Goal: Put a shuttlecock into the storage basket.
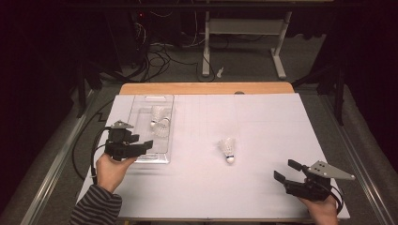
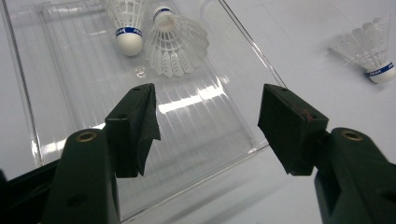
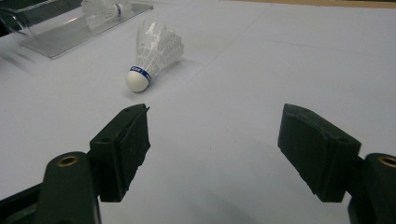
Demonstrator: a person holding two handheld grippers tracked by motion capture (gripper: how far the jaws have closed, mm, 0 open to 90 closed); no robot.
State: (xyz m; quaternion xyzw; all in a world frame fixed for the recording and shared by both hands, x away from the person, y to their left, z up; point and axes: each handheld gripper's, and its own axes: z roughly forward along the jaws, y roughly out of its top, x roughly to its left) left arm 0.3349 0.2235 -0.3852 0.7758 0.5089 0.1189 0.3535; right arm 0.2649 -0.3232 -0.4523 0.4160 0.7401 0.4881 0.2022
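Left gripper [image 1: 143,144]: held over the near end of the clear tray [image 1: 141,105], jaws parted wide, nothing between them. In the left gripper view the pads [image 2: 140,128] are seen above the tray's ribbed floor.

Clear tray: transparent plastic, set on the white table sheet [image 1: 263,122]. Two shuttlecocks [image 2: 154,35] are lodged at its far end, touching, one cork pointing toward the gripper, the other pointing away.

Loose shuttlecock [image 1: 227,149]: laid on its side on the sheet, well to the right of the tray, cork [image 3: 137,80] pointing toward the person, a blue band [image 3: 140,71] above the cork. It is judged very light, easily rolled or nudged. The feather skirt is judged thin and crushable; the rounded cork is firmer but may slip. A gentle hold at the cork or banded neck is advised.

Right gripper [image 1: 287,170]: far right of the tray, near the sheet's front edge, jaws spread, empty, aimed toward the loose shuttlecock.
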